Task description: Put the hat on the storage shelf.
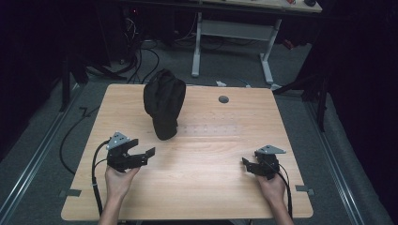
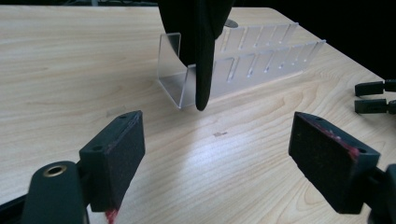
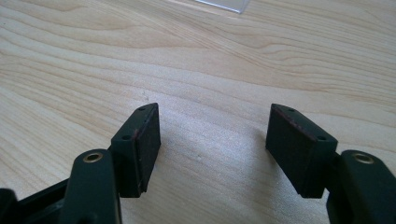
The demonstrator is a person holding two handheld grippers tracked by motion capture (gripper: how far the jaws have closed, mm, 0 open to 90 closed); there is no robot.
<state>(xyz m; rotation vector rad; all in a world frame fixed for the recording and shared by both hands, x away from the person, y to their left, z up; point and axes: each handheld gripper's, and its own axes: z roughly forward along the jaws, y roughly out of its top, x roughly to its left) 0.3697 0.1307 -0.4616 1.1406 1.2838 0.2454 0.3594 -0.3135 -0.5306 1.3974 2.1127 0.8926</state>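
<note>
A black fabric item (image 1: 163, 105), limp and bag-like, stands draped over the left end of a clear slotted acrylic rack (image 1: 213, 129) at the middle of the wooden table (image 1: 197, 187). In the left gripper view the black fabric (image 2: 201, 42) hangs over the rack's (image 2: 254, 60) near end, just ahead of the jaws. My left gripper (image 1: 141, 149) is open and holds nothing, close to the fabric's lower left; its own view shows the left gripper (image 2: 217, 137) wide apart over bare wood. My right gripper (image 1: 247, 165) is open near the right front, and in its own view the right gripper (image 3: 212, 135) is over bare wood.
A grey cable grommet (image 1: 223, 99) sits in the table's far side. Behind the table stands a white-legged desk (image 1: 234, 33), with cables on the grey floor (image 1: 141, 65). The right gripper's fingers (image 2: 373, 95) show at the right edge of the left gripper view.
</note>
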